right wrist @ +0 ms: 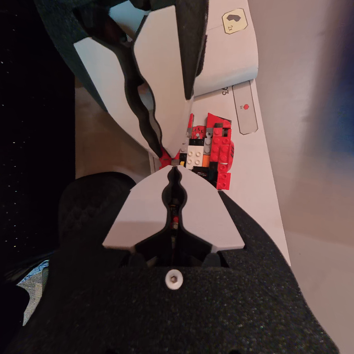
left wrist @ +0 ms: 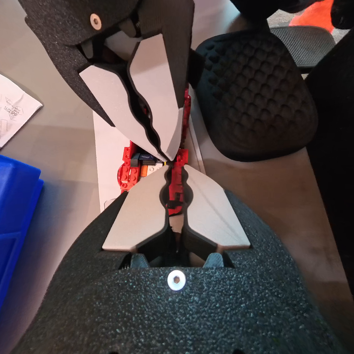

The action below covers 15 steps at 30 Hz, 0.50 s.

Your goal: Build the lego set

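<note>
A partly built red Lego model (right wrist: 220, 151), with white, black and orange bricks in its middle, lies on an open instruction booklet (right wrist: 239, 61). In the left wrist view the model (left wrist: 130, 172) sits just past my fingers. My left gripper (left wrist: 176, 168) is shut on the model's red side wall, which shows between its fingers. It enters the right wrist view from the top (right wrist: 166, 156). My right gripper (right wrist: 174, 168) is shut, its tips against the model's near edge beside a small yellow piece. I see nothing held between its tips. In the left wrist view it reaches down from above (left wrist: 168, 160), tip to tip with the left.
A blue bin (left wrist: 17, 210) stands at the left on the grey table. A loose printed sheet (left wrist: 13, 107) lies behind it. A black padded chair seat (left wrist: 258, 95) sits off the table's right edge, with something orange (left wrist: 316, 15) beyond it. My two grippers' fingertips are within a few centimetres of each other.
</note>
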Each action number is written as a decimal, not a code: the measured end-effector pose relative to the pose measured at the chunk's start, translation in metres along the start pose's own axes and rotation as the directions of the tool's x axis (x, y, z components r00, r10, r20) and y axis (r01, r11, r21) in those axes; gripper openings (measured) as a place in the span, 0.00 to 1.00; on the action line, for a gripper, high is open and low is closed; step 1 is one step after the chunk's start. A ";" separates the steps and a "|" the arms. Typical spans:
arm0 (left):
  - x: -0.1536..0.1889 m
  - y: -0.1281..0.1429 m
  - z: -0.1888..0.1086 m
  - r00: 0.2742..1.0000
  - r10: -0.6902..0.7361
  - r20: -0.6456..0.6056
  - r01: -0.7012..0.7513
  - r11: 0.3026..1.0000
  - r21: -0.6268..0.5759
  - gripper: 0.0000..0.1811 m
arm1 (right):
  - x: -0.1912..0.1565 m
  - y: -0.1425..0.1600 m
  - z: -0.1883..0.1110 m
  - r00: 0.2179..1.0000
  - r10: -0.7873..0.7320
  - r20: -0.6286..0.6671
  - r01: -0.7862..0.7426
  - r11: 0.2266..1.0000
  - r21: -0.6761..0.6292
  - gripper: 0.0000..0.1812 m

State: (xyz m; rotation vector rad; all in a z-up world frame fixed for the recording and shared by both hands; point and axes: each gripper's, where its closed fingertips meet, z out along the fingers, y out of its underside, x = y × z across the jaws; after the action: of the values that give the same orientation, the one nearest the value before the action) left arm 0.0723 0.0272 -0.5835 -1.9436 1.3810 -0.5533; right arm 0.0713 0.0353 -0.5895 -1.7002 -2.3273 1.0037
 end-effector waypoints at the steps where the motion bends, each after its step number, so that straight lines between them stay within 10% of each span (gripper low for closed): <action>1: 0.001 0.000 0.000 1.000 0.005 0.000 -0.005 1.000 0.001 0.05 | -0.001 0.000 0.000 1.000 -0.002 0.002 0.002 1.000 -0.004 0.00; 15: 0.003 -0.001 0.005 0.999 0.043 -0.008 -0.043 0.999 -0.001 0.08 | 0.007 -0.003 -0.002 1.000 0.009 -0.025 -0.008 1.000 0.024 0.00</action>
State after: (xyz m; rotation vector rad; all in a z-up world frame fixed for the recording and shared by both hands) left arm 0.0780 0.0257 -0.5862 -1.9104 1.4250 -0.5405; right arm 0.0673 0.0422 -0.5881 -1.7052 -2.2851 1.0016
